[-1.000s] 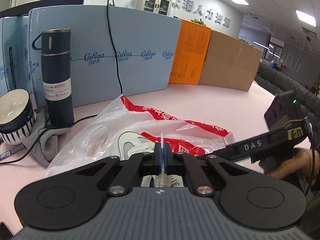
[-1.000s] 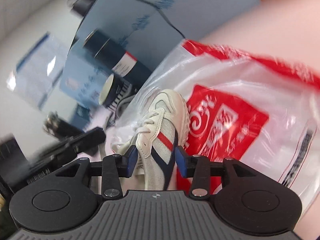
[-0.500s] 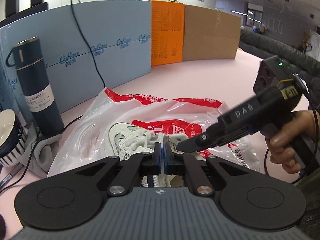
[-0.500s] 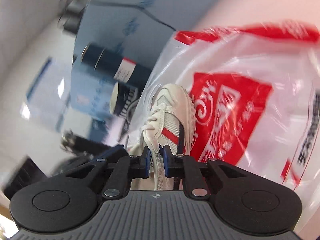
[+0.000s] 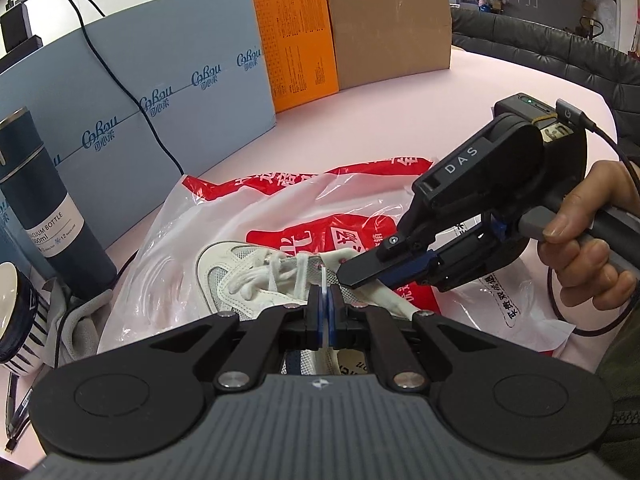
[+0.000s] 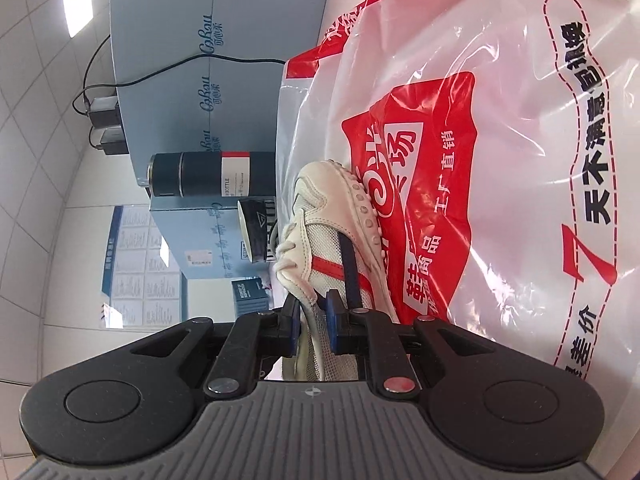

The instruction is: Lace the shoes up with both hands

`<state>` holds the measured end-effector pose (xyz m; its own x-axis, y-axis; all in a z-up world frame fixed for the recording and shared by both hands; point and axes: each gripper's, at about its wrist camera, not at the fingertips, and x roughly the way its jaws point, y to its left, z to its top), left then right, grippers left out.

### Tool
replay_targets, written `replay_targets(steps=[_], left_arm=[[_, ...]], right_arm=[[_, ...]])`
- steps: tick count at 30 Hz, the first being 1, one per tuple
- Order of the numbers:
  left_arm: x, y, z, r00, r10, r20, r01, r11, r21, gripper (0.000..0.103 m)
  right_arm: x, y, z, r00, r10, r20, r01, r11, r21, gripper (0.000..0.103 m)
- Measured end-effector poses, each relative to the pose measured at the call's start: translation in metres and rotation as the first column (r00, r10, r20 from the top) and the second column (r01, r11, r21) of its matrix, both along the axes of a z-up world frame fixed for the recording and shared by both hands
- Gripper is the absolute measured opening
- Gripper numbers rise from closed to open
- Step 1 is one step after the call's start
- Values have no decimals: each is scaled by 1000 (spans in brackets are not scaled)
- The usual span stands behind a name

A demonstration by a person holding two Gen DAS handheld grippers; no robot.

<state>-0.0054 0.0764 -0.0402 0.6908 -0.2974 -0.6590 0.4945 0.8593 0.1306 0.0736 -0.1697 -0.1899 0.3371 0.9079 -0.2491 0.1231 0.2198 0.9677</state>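
Note:
A white sneaker with red and navy stripes lies on a red-and-white plastic bag. Its white laces cross the front eyelets. My left gripper is shut on the thin white lace end, which sticks up between the pads just behind the shoe's tongue. My right gripper, held by a hand, comes in from the right. In the right wrist view, which is rolled sideways, that gripper is shut on the edge of the shoe's upper by the eyelets.
A dark vacuum bottle, a striped bowl and a grey cloth stand at the left. Blue boards, an orange box and a brown box wall the back. A black cable hangs over the board.
The right gripper has closed onto the shoe's upper edge, rolled over and come down beside my left gripper. The left gripper sank toward the shoe, still holding the lace end.

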Motion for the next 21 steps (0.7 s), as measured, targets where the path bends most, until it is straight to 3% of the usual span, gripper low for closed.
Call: replay_targets(steps=[12,21], left_arm=[[5,-8,-3,1000,17,10,-17,999,32,2],[10,-9,-5,998,60,12,-60,998,12,2]], right_arm=[[1,-2,-1,1000,19,9,-19,1000,-7,13],[1,-3,-1,999,25,22,-25,1000,-17,13]])
